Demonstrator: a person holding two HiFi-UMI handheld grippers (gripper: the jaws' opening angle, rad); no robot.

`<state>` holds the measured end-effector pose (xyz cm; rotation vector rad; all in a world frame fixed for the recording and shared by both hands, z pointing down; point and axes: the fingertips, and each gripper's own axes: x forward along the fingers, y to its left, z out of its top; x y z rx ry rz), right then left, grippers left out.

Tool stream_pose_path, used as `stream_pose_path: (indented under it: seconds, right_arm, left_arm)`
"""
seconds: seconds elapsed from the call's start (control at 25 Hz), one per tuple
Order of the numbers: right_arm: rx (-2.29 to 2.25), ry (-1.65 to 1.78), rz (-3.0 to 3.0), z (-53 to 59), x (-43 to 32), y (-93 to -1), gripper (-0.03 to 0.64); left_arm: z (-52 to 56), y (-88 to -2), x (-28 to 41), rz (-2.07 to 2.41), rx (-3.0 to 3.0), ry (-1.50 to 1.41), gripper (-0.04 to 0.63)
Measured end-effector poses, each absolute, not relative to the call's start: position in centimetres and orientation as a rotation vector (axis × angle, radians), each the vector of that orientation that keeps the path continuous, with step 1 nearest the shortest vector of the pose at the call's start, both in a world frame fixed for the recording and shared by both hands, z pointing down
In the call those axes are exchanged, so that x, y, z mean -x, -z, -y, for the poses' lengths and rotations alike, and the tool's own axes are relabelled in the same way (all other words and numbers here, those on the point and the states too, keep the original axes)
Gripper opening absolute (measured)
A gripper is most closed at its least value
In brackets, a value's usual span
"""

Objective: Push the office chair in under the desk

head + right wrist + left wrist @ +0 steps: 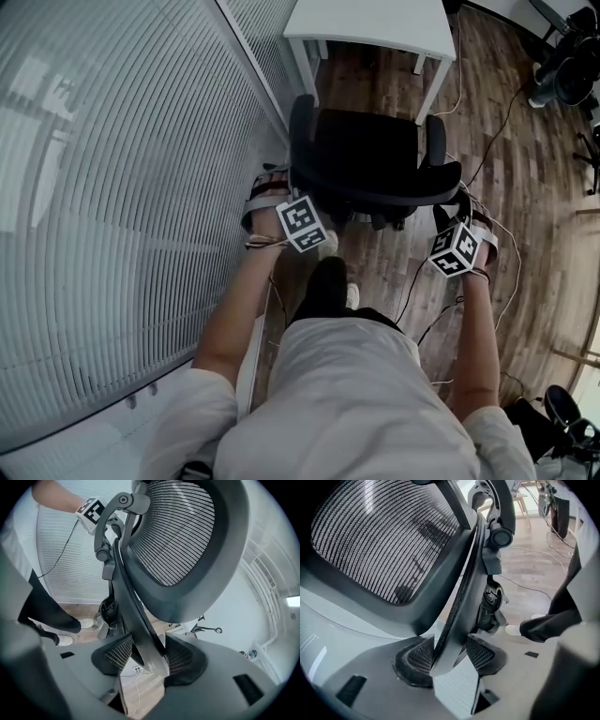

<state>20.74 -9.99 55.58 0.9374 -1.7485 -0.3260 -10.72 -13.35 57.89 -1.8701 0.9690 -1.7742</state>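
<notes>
"Where's the chair (366,150)?"

"Twelve o'clock from the person, on the wood floor (525,187), seat facing the desk (375,23). The desk is farther out at twelve. The seat sits just short of it, not under it."

"And the grippers?"

"The left gripper (449,652) is at eleven, clamped on the backrest's rim (459,597). The right gripper (149,654) is at one, pads closed on the same rim at the other side. Both tilt downward."

"Anything around them?"

"A slatted wall (112,141) runs along at nine, close beside the chair. Cables (497,122) trail over the floor at two."
</notes>
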Motion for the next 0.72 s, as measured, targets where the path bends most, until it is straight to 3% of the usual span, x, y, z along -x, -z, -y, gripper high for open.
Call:
stream_pose_path:
  seconds: [0.72]
  right_arm:
    - [-0.973,0.311,1.719,18.6,-21.8,-55.0,0.236]
  left_arm:
    - [22.2,-57.0,9.6,-0.919,1.878,1.728,0.222]
